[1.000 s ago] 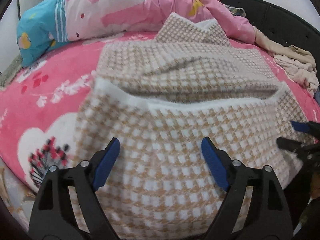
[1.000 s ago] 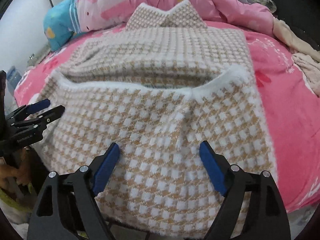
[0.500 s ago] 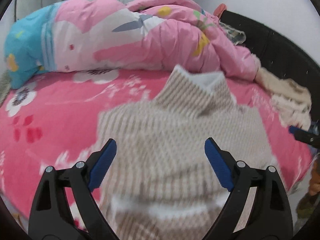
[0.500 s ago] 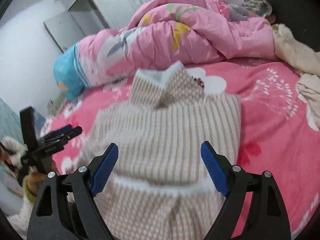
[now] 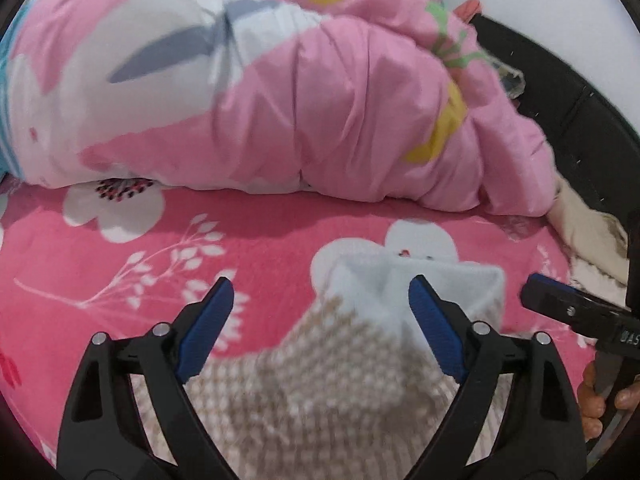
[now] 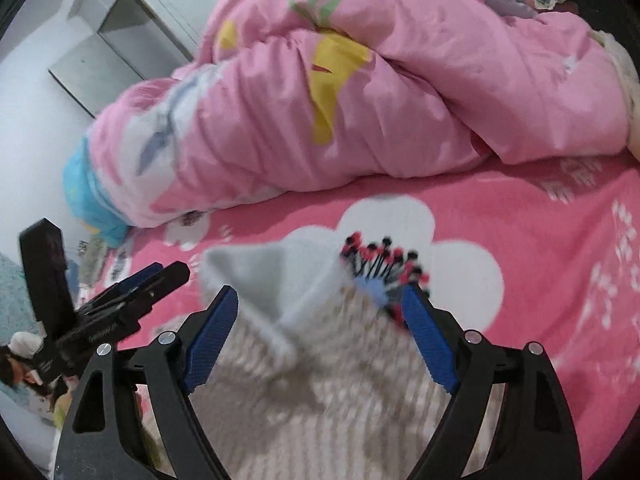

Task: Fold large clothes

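Both cameras sit low and close over the bed, each looking forward between its own two fingers toward the bunched pink quilt (image 5: pixel 320 92) at the far side. The left view faces slightly rightward and catches the right gripper (image 5: pixel 560 300) at its right edge; the right view catches the left gripper (image 6: pixel 152 276) at its left. Both share the sweater's white collar (image 5: pixel 400 280) on the pink sheet (image 6: pixel 540 240)

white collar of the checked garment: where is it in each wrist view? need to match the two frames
Left wrist: the white collar sits right of centre, low, partly behind the left claw's right finger.
Right wrist: the white collar sits left of centre, low, above the right claw's left finger.
Shared landmark: the bunched pink quilt across the top of both views, behind the collar.
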`<state>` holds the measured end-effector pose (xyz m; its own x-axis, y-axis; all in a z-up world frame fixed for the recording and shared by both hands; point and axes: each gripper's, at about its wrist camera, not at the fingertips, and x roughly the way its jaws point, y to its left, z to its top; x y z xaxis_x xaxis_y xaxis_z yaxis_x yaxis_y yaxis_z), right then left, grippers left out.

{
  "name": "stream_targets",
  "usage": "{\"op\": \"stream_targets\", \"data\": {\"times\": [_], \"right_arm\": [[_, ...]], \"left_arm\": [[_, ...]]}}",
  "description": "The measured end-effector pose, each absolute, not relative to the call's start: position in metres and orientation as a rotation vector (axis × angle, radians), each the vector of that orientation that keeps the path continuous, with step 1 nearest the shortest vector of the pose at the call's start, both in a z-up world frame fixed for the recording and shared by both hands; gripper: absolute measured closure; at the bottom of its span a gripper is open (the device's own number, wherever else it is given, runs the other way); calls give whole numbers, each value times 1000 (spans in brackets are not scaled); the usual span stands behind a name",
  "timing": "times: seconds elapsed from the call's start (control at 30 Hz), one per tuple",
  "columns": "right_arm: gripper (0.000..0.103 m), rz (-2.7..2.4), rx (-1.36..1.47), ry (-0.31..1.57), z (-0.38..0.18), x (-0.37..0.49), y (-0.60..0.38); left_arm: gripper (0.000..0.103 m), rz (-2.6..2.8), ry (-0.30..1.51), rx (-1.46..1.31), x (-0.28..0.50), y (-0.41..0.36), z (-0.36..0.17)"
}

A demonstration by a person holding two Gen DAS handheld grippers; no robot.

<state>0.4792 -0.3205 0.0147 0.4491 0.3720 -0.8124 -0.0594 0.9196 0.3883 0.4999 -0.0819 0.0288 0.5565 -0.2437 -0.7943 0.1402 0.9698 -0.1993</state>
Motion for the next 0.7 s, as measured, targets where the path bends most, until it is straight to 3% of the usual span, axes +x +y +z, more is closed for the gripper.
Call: {"op": "stream_targets", "data": {"times": [0.1, 0.13, 0.17, 0.2, 0.23, 0.37, 0.7], "right_arm": [[47, 259, 291, 1119, 0, 497, -318], [54, 264, 286, 1126, -2, 499, -317], [68, 277, 281, 1125, -3, 499, -316], [81, 297, 279, 1113, 0, 494, -315], [85, 321, 259, 1093, 6, 486, -312], [90, 338, 75, 1010, 32, 449, -291], [93, 367, -28, 988, 39, 356, -290]], "left_arm": [[47, -225, 992, -105, 513, -92, 14], [58, -234, 997, -107, 515, -95, 11], [68, -248, 996, -106, 514, -97, 10], [73, -266, 988, -108, 511, -98, 11], [75, -275, 974, -103, 506, -99, 14], [86, -322, 912, -39, 473, -99, 36], [88, -398, 860, 65, 378, -82, 44]]}}
